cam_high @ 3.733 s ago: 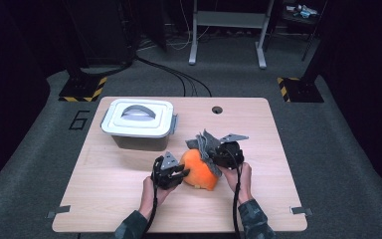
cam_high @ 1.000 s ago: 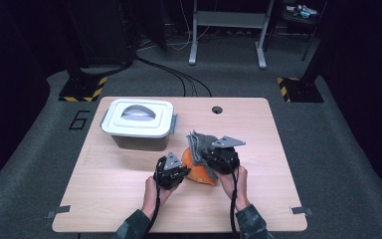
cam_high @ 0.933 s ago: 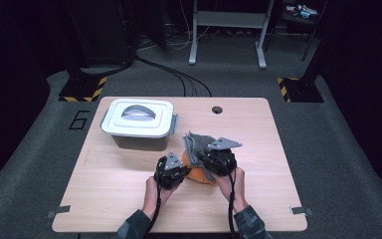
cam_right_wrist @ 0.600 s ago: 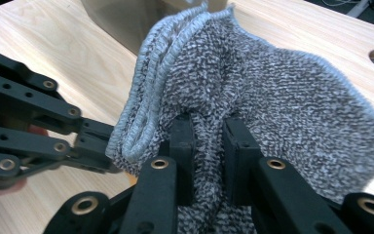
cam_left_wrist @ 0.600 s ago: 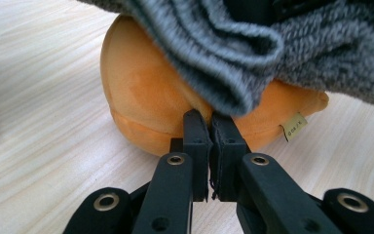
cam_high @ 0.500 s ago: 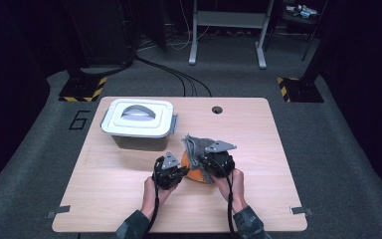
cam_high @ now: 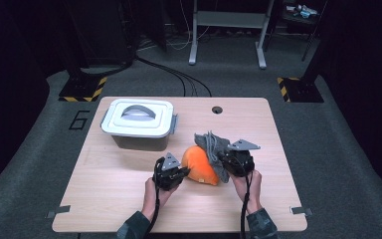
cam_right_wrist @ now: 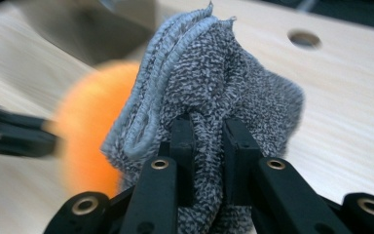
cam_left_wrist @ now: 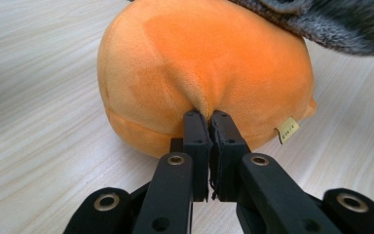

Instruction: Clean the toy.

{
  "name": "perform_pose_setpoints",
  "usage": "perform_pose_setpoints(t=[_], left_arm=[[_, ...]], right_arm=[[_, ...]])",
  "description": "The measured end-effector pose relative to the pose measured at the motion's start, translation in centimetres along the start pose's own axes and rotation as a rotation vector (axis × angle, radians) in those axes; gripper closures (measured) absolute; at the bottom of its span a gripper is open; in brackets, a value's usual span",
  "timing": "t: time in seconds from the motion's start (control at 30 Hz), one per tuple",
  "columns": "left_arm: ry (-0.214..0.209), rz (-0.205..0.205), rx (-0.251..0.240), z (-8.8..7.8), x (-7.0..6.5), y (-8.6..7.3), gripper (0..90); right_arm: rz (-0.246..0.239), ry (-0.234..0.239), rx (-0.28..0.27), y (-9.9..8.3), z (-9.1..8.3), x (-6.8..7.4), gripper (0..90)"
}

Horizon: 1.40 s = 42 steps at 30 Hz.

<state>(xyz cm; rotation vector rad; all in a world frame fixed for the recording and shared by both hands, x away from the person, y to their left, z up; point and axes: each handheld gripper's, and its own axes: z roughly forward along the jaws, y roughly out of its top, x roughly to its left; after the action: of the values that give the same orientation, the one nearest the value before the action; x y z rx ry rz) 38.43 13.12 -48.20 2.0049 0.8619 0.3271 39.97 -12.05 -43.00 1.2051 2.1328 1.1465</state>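
two grips at once: both hand-held grippers are clamped on soft things, and most of the risks come from that.
left risk: the left hand-held gripper [cam_high: 171,172] pinches only a small fold of the round orange plush cushion [cam_high: 200,164]; in the left gripper view the black jaws meet on a thin pucker of fabric [cam_left_wrist: 205,108], so a tug from the other side would likely pull it free.
middle risk: the orange cushion rests on the light wooden tabletop [cam_high: 109,199] between the two hands; if it rolls, the cloth could slide off its top.
right risk: the grey knitted terry cloth [cam_high: 213,144] is bunched thick between the jaws of the right hand-held gripper [cam_high: 235,160]; a loose edge [cam_right_wrist: 141,131] may snag or drag the cushion along, and the grip may hold just some layers.
far risk: the grey plastic box with a white handled lid [cam_high: 138,123] sits near, behind the cushion; a wide swing could knock it.
left pose: forearm in from the near edge, gripper low and about level, pointing right at the cushion's flank.
right pose: hand [cam_high: 247,181] just right of the cushion, gripper raised a little, pointing left over its top with the cloth draped there.
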Motion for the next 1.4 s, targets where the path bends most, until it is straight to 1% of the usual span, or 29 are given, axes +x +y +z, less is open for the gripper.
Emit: perform_pose_setpoints(t=[0.03, 0.07, 0.1, 0.17, 0.2, 0.23, 0.27, 0.33, 0.37, 0.4, 0.43, 0.5, 0.57, 0.6, 0.73, 0.83, 0.93, 0.97, 1.0, 1.03, 1.1, 1.13, 1.17, 1.2, 1.23, 1.27, 1.33, 1.37, 1.4], left_arm=[[-0.003, -0.012, -0.004, 0.0, -0.1, 0.0, 86.6], [-0.001, 0.000, -0.001, 0.0, -0.1, 0.1, 86.6], [-0.002, -0.003, -0.004, 0.0, -0.1, 0.1, 86.6], [-0.001, -0.007, -0.007, -0.1, -0.1, 0.2, 86.6], [-0.005, -0.008, -0.008, -0.1, -0.1, 0.3, 86.6], [-0.008, -0.017, -0.010, -0.1, -0.1, 0.3, 86.6], [-0.007, -0.016, -0.009, -0.2, -0.1, 0.4, 86.6], [-0.005, -0.015, -0.002, -0.1, -0.1, 0.4, 86.6], [-0.007, -0.027, 0.001, -0.1, 0.0, 0.3, 86.6], [-0.013, -0.032, 0.001, -0.1, 0.2, 0.2, 86.7], [-0.018, -0.037, 0.000, -0.1, 0.3, 0.2, 86.7], [-0.018, -0.035, -0.003, 0.0, 0.3, 0.2, 86.7], [-0.019, -0.026, -0.001, 0.0, 0.2, 0.2, 86.7], [-0.021, -0.031, -0.007, 0.0, 0.2, 0.2, 86.7], [-0.028, -0.033, -0.005, 0.0, 0.1, 0.2, 86.7], [-0.028, -0.024, -0.002, 0.0, 0.0, 0.2, 86.7], [-0.031, -0.025, -0.003, 0.0, 0.0, 0.2, 86.7], [-0.031, -0.024, -0.004, 0.0, 0.0, 0.2, 86.6], [-0.027, -0.012, -0.001, 0.0, 0.0, 0.2, 85.9], [-0.020, -0.014, -0.003, 0.0, 0.0, 0.1, 85.9], [-0.008, -0.010, -0.004, -0.2, 0.1, 0.1, 80.6], [0.005, -0.009, -0.004, -0.2, 0.2, 0.1, 73.3], [0.013, -0.009, -0.001, -0.4, 0.4, 0.1, 63.0], [0.010, -0.009, 0.000, -0.4, 0.6, 0.1, 59.2], [0.012, -0.013, 0.011, -0.4, 0.7, 0.1, 54.0], [0.003, -0.006, 0.022, -0.2, 0.9, 0.1, 50.1], [-0.015, -0.005, 0.055, 0.4, 1.1, 0.1, 48.3], [-0.026, 0.003, 0.059, 0.7, 1.0, 0.0, 47.5], [-0.018, 0.009, 0.055, 0.9, 0.9, 0.0, 49.6]], right_arm=[[0.004, 0.026, -0.018, 0.4, -0.4, 0.5, 77.0], [-0.003, 0.053, -0.031, 0.8, -0.6, 1.0, 77.0], [-0.013, 0.081, -0.042, 1.2, -0.8, 1.7, 77.0], [-0.046, 0.119, -0.044, 1.9, -0.7, 3.3, 77.0], [-0.057, 0.129, -0.036, 2.1, -0.3, 4.1, 76.9], [-0.076, 0.140, -0.018, 2.3, 0.3, 4.6, 76.9], [-0.084, 0.142, 0.003, 2.2, 1.0, 5.0, 76.9], [-0.101, 0.132, 0.048, 1.9, 2.6, 5.4, 77.0], [-0.109, 0.120, 0.056, 1.7, 3.2, 5.4, 77.0], [-0.109, 0.119, 0.055, 1.5, 3.5, 5.3, 77.1], [-0.094, 0.125, 0.055, 1.3, 3.5, 5.1, 77.1], [-0.102, 0.110, 0.047, 1.2, 3.2, 4.8, 77.1], [-0.092, 0.100, 0.048, 1.0, 2.8, 4.4, 77.1], [-0.094, 0.090, 0.048, 0.9, 2.6, 4.2, 77.1], [-0.071, 0.052, 0.047, 0.3, 1.8, 2.6, 77.1], [-0.054, 0.013, 0.050, -0.2, 1.3, 1.3, 77.0], [-0.031, 0.004, 0.050, -0.7, 1.1, 0.3, 76.9], [-0.022, 0.010, 0.055, -0.8, 1.2, 0.1, 76.9], [-0.006, 0.025, 0.056, -1.0, 1.4, -0.2, 76.8], [-0.006, 0.025, 0.056, -1.0, 1.4, -0.2, 76.8], [0.006, 0.036, 0.070, -1.0, 1.7, -0.1, 76.8], [0.001, 0.042, 0.070, -1.0, 1.9, -0.2, 76.7], [0.009, 0.048, 0.072, -1.0, 1.9, -0.2, 76.6], [0.009, 0.055, 0.072, -1.0, 2.0, -0.3, 76.4], [0.014, 0.060, 0.073, -1.0, 2.1, -0.4, 76.3], [0.016, 0.066, 0.073, -1.1, 2.2, -0.4, 75.9], [0.031, 0.076, 0.077, -1.0, 2.3, -0.5, 74.8], [0.030, 0.080, 0.081, -1.0, 2.4, -0.6, 74.2], [0.028, 0.083, 0.083, -0.9, 2.5, -0.6, 72.5]])
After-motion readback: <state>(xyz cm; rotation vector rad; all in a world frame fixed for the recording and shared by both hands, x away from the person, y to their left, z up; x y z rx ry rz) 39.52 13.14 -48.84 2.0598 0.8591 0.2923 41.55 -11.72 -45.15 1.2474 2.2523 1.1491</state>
